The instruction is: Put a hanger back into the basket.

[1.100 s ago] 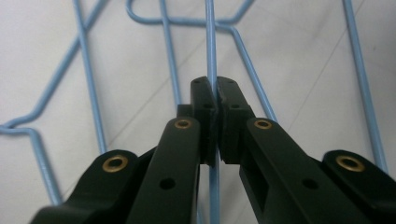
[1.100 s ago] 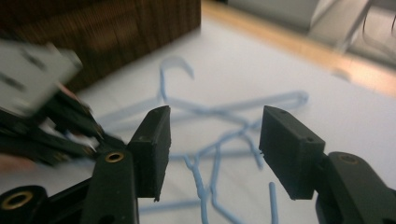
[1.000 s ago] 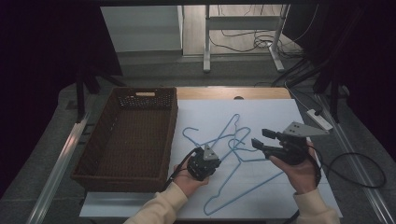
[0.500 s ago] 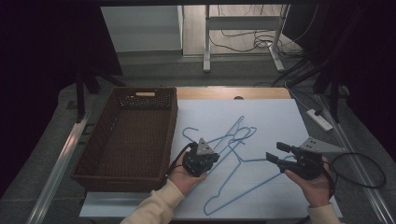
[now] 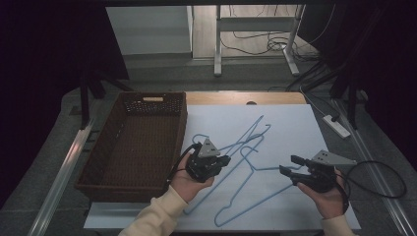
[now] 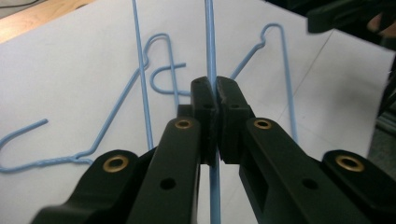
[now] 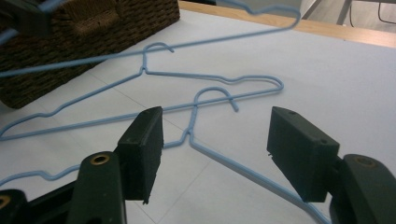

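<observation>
Three blue wire hangers lie tangled on a white sheet (image 5: 295, 128). My left gripper (image 5: 227, 160) (image 6: 212, 86) is shut on a straight wire of one hanger (image 6: 209, 42), which rises off the sheet toward the far side. The left hand holds it beside the basket's near right corner. My right gripper (image 5: 288, 164) (image 7: 217, 140) hovers open near the sheet's right edge. Its jaws stand wide apart above the neck of another hanger (image 7: 190, 133) (image 5: 253, 169) lying flat, without touching it. The third hanger (image 7: 144, 70) lies farther off, toward the basket.
A brown woven basket (image 5: 98, 147) (image 7: 93, 28) stands empty at the left of the table, against the sheet. A white power strip (image 5: 337, 125) sits off the table's right edge. Black cable (image 5: 383, 182) trails from the right gripper.
My right gripper has drawn back toward the near right of the sheet, still open. The left gripper has shifted slightly left and stays shut on the wire.
</observation>
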`<move>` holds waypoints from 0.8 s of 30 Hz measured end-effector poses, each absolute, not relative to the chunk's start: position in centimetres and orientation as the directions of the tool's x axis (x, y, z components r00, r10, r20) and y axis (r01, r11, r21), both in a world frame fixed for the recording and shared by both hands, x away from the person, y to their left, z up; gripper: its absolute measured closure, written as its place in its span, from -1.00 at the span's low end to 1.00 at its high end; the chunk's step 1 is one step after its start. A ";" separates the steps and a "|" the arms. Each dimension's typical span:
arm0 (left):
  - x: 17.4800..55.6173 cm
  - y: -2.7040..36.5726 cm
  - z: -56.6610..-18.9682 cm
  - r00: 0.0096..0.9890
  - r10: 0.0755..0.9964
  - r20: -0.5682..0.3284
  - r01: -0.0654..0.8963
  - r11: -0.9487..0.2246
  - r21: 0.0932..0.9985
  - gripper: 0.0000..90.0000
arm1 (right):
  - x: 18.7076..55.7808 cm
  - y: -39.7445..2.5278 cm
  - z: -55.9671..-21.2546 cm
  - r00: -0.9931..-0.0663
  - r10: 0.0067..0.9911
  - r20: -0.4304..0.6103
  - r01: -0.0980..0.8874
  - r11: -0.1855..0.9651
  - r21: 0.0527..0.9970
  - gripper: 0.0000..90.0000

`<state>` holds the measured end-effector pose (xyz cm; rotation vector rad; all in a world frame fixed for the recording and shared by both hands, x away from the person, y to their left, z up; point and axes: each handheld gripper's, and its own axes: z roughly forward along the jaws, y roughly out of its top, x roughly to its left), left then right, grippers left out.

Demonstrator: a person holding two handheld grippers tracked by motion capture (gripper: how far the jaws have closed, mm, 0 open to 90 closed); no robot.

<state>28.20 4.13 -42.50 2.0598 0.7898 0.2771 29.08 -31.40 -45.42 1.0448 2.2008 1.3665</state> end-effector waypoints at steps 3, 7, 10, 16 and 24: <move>28.0 4.8 -41.7 0.774 0.619 -0.131 0.440 -0.377 0.815 0.93 | 29.2 -31.5 -45.8 -0.660 0.747 0.087 0.413 0.264 0.872 -0.24; 27.9 5.6 -40.6 0.778 0.610 -0.148 0.438 -0.359 0.825 0.93 | 29.4 -31.6 -46.2 -0.650 0.756 0.074 0.418 0.276 0.865 -0.29; 27.8 6.2 -39.7 0.779 0.608 -0.155 0.433 -0.342 0.834 0.93 | 29.5 -31.6 -46.4 -0.644 0.761 0.073 0.426 0.278 0.861 -0.32; 27.7 8.3 -37.1 0.779 0.608 -0.155 0.409 -0.305 0.860 0.93 | 29.5 -31.7 -46.4 -0.637 0.767 0.073 0.429 0.275 0.861 -0.34; 27.9 11.6 -35.7 0.747 0.646 -0.157 0.408 -0.260 0.875 0.94 | 29.4 -31.4 -46.5 -0.635 0.771 0.042 0.433 0.311 0.846 -0.35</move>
